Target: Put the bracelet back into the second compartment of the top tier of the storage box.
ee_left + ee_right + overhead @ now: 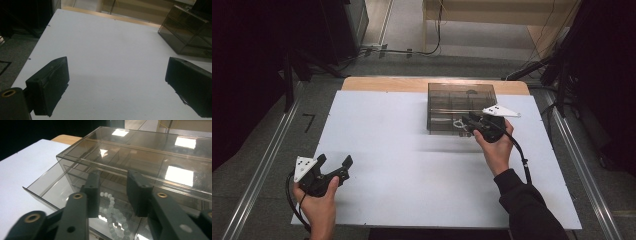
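Right gripper [112, 195] hovers over the smoky box's [462, 102] open drawer [53, 186], fingers parted above the bead bracelet [113, 213]. Left gripper [333, 167], well away from the box, has its fingers wide apart.

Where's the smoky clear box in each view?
High view: box at the white table's far right, by the right gripper.
Left gripper view: box in the upper right corner.
Right gripper view: box fills the middle.
Shared landmark: the white table.
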Demonstrator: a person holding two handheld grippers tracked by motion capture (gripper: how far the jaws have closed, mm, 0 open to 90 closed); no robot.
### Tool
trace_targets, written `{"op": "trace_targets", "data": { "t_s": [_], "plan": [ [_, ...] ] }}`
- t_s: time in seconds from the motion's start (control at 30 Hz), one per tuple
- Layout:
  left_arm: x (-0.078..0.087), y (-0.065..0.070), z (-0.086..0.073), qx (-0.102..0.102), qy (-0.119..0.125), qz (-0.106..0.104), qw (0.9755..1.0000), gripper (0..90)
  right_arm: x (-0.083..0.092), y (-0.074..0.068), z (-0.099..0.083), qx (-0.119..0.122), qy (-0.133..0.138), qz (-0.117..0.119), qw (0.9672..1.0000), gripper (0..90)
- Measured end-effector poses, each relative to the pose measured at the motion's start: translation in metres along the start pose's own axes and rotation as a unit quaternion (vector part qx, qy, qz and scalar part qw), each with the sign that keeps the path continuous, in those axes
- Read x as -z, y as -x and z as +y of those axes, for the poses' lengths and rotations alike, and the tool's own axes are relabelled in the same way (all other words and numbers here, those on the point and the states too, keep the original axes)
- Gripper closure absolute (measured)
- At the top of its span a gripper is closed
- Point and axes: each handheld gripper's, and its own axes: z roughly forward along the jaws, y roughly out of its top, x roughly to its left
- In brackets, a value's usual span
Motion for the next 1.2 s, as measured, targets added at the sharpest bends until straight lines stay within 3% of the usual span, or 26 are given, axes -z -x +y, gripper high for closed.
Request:
{"op": "trace_targets", "data": {
  "t_s": [0.27, 0.7, 1.2],
  "plan": [
    [0.000, 0.000, 0.000, -0.002, -0.001, 0.001, 1.0000, 5.9, 0.002, -0.002, -0.001, -0.001, -0.006, 0.008, 1.0000, 46.3],
    [0.000, 0.000, 0.000, -0.003, -0.001, 0.001, 1.0000, 5.9, 0.009, 0.000, -0.002, 0.005, -0.009, -0.005, 0.9999, 29.6],
    [0.000, 0.001, 0.000, -0.002, -0.003, 0.000, 1.0000, 5.9, 0.023, 0.001, -0.009, 0.025, -0.010, -0.010, 0.9996, 21.6]
  ]
}}
